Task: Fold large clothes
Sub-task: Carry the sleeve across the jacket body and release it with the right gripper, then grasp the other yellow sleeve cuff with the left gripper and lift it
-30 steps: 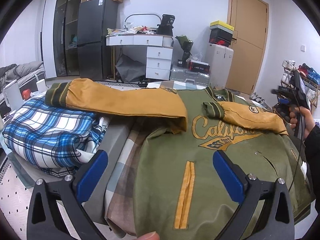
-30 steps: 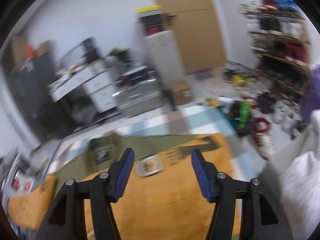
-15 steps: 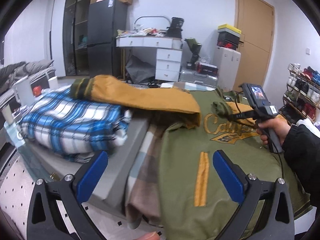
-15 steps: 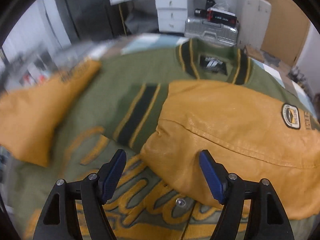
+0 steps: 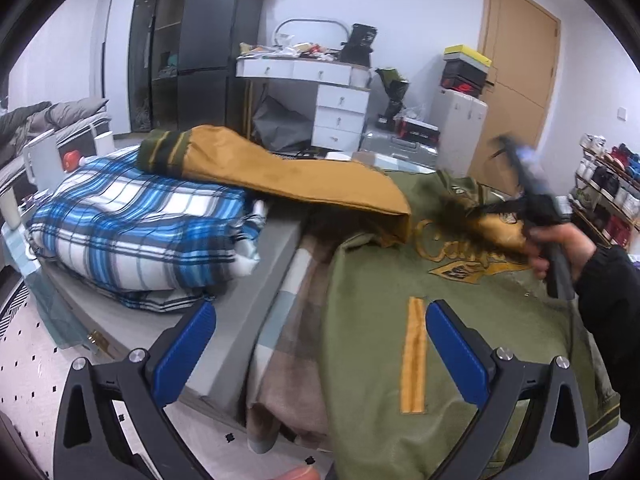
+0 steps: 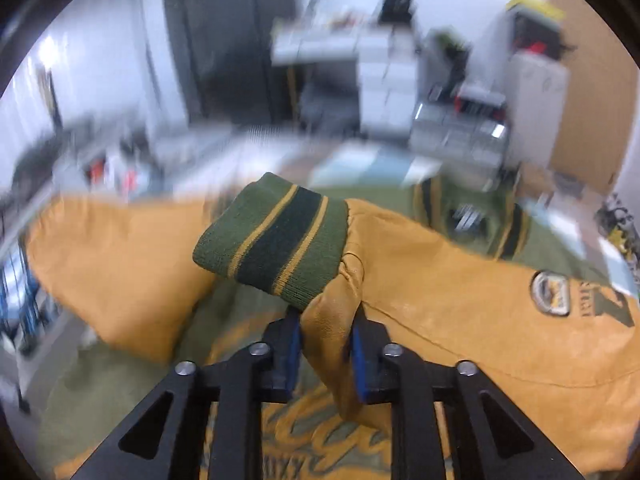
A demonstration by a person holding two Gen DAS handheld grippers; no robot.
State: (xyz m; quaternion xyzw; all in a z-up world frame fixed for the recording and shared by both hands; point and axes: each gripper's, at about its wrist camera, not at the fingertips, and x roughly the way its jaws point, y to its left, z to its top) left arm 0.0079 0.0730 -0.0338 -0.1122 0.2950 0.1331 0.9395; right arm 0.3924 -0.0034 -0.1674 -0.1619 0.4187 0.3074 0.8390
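Two claws are in view over one green varsity jacket (image 5: 460,360) spread front-up on the surface. In the right wrist view, the right claw (image 6: 326,346) has just been closing, and its blue pads now pinch a bunched fold of the tan sleeve (image 6: 460,312) just behind the striped green cuff (image 6: 276,240), which sticks up and away past the fingertips. That sleeve runs off to the claw's right across the jacket's chest lettering. The left claw (image 5: 320,352) hangs spread wide with nothing between its pads, the jacket's lower front and yellow pocket trim (image 5: 414,354) just beyond its right finger. The other tan sleeve (image 5: 288,176) stretches ahead of it, to its left, onto a folded blue plaid blanket (image 5: 140,232). A hand (image 5: 560,248) grips the blurred right tool.
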